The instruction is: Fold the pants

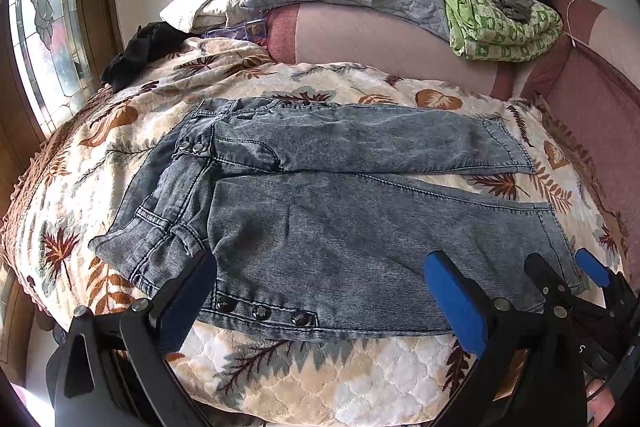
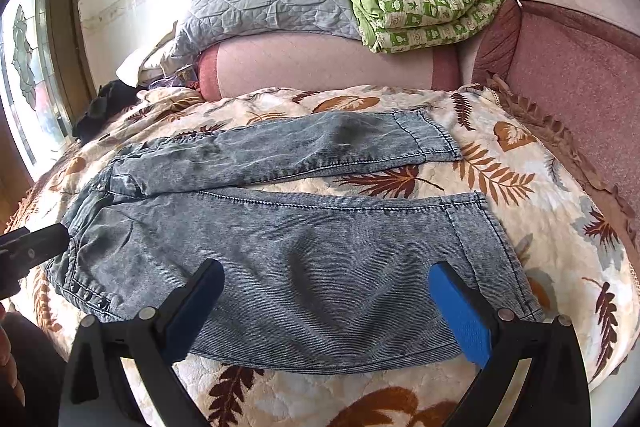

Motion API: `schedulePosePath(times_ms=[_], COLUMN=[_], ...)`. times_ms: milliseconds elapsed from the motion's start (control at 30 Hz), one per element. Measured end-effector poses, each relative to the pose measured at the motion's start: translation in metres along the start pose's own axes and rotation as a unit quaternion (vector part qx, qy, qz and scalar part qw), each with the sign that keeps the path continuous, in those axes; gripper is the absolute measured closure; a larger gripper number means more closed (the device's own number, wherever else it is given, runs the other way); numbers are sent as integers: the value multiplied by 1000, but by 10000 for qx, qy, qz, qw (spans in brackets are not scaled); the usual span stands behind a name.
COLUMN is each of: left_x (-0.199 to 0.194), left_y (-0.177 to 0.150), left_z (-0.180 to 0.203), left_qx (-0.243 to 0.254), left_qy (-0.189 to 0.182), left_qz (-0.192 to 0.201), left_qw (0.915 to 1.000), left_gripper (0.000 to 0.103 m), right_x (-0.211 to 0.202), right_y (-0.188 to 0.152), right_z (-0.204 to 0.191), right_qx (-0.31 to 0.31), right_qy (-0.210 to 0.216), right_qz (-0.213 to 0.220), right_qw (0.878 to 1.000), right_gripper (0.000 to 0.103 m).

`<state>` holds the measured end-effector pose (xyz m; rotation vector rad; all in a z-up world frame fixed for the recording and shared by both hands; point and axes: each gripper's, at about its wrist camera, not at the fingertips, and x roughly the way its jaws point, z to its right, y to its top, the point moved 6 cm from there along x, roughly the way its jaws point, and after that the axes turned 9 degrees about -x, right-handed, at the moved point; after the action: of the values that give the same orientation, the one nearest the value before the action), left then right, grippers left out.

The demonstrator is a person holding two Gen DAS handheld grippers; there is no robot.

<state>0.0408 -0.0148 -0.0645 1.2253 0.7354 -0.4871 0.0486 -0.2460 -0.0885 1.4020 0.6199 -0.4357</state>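
I am hovering both hand-held grippers, left [image 1: 320, 303] and right [image 2: 326, 311], jaws wide, over the pants [image 2: 280, 247] lying flat on the bed [image 2: 560, 259]; soft, limp denim; I am judging waistband and hem best.

The grey-blue acid-washed denim pants [image 1: 340, 211] lie flat and unfolded, legs slightly apart, waistband at left.

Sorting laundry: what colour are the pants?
Faded blue-grey denim pants, clearest in right wrist view.
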Motion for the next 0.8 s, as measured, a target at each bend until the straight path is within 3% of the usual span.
schedulePosePath(times_ms=[633,800], left_x=[6,26], left_y=[-1,8], left_z=[-6,-28], left_qx=[1,-181], left_qy=[-71,-335], left_qz=[-120,-475], left_qw=[9999,9981], left_gripper=[0,0], right_x=[1,2], right_y=[0,2], right_z=[0,5], right_qx=[21,364], right_qy=[29,711], right_qz=[-8,-129], right_qw=[10000,9967], right_gripper=[0,0])
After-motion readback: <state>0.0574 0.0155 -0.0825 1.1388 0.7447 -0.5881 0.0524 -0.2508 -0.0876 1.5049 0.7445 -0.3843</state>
